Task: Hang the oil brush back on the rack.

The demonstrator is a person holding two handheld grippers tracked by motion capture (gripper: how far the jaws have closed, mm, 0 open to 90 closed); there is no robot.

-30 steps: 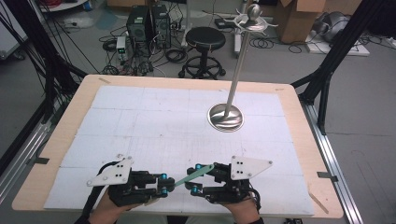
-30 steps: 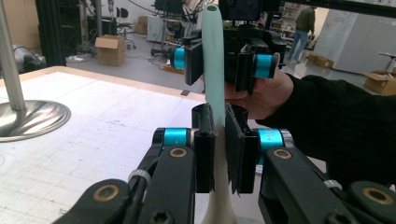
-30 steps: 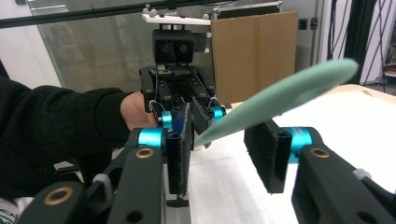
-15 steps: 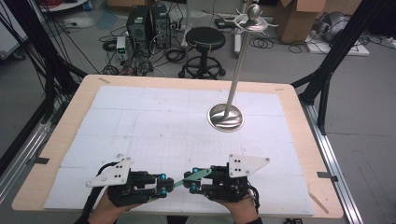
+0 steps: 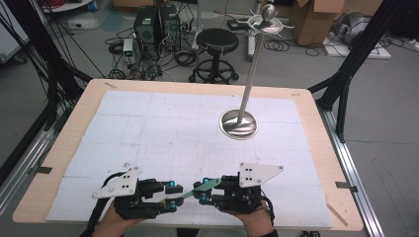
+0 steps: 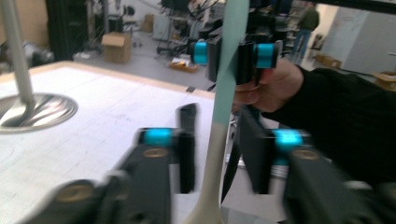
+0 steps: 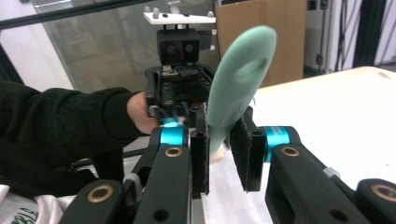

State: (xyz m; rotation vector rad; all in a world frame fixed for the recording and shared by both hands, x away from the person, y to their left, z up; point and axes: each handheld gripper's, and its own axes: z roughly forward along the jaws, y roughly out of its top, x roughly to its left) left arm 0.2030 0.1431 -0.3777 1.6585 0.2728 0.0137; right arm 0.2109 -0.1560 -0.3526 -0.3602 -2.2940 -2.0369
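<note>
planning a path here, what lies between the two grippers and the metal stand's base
Nothing: in the high view only bare white table covering separates the stand base from the left hand-held gripper and right hand-held gripper.

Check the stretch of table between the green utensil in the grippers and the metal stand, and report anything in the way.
Nothing visible stands in the way. The green utensil is held between the left gripper and right gripper at the near edge; the white mat between it and the metal stand is bare.
</note>
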